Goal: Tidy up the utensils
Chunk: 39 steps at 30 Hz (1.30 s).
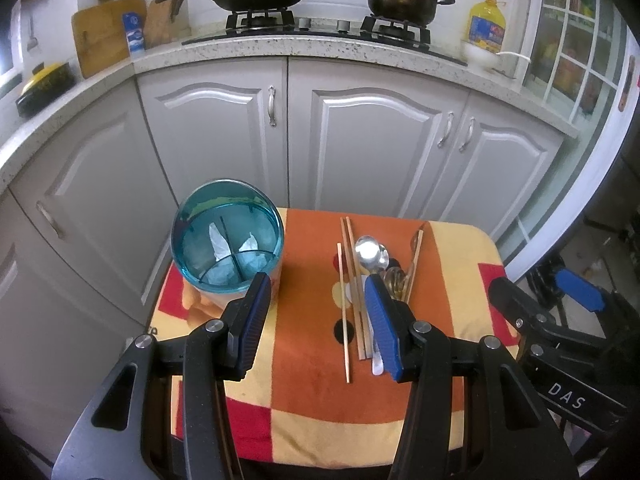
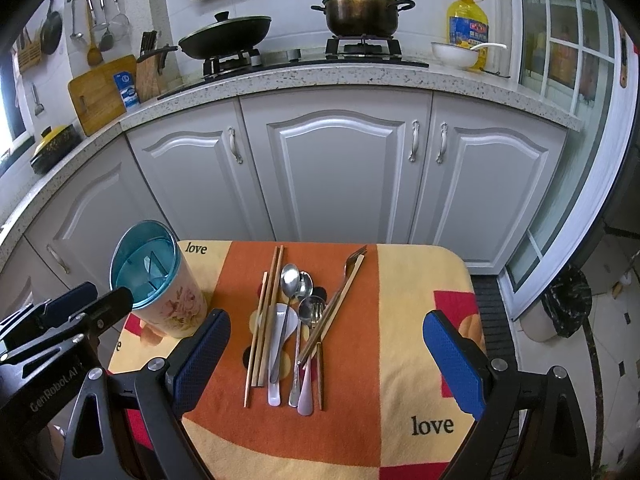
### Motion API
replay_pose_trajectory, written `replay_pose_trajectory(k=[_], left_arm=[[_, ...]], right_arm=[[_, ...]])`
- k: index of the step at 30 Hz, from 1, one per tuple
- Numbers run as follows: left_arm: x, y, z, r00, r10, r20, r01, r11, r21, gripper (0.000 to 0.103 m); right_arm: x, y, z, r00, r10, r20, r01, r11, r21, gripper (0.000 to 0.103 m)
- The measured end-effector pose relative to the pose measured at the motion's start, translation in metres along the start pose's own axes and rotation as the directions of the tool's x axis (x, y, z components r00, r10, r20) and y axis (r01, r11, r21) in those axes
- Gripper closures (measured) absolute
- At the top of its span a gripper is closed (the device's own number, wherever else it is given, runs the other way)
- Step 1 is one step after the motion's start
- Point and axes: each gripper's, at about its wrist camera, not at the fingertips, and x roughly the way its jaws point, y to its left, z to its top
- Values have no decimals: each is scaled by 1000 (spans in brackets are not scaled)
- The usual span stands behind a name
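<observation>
A pile of utensils lies on the orange middle of the cloth-covered stool: wooden chopsticks (image 2: 264,316), steel spoons (image 2: 289,280), a white ceramic spoon (image 2: 280,344) and a fork (image 2: 354,258). The chopsticks (image 1: 348,280) and a steel spoon (image 1: 368,250) also show in the left wrist view. A blue-rimmed, divided utensil holder (image 1: 228,236) with a floral wall (image 2: 176,304) stands upright at the stool's left. My left gripper (image 1: 316,292) is open and empty above the stool between holder and utensils. My right gripper (image 2: 326,332) is open and empty, hovering over the pile.
The stool's towel (image 2: 420,280) is orange, yellow and red with "love" printed on it. Grey cabinet doors (image 2: 340,172) stand right behind. The counter above holds a wok (image 2: 224,36), a pot (image 2: 362,10), an oil bottle (image 2: 468,24) and a white bowl (image 2: 454,54).
</observation>
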Motion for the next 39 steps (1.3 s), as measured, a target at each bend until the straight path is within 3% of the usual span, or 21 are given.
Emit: replay_pose_trajectory(k=[17,23,29,34,39], left_arm=[[28,-8,-8,998,-17,-59,18,1000,15,55],[55,-3,-21,985,-88,-147,82,995,-50,55],[86,-12,-36,972,-73,-225,68,997,-32,55],[114,-19,-42,957,-76,-280,73,997,-23,55],[140,-29,-40,948,-58,-313,63,998,4,55]], right_arm=[[28,-15,-8,998,1,-64,0,1000,20,6],[58,-32,-18,994,6,-110,-3,1000,25,6],[103,-57,-30,982,53,-182,-41,997,66,7],[150,-62,-32,952,145,-271,-124,988,94,31],[188,-62,-21,937,198,-289,-172,979,112,53]])
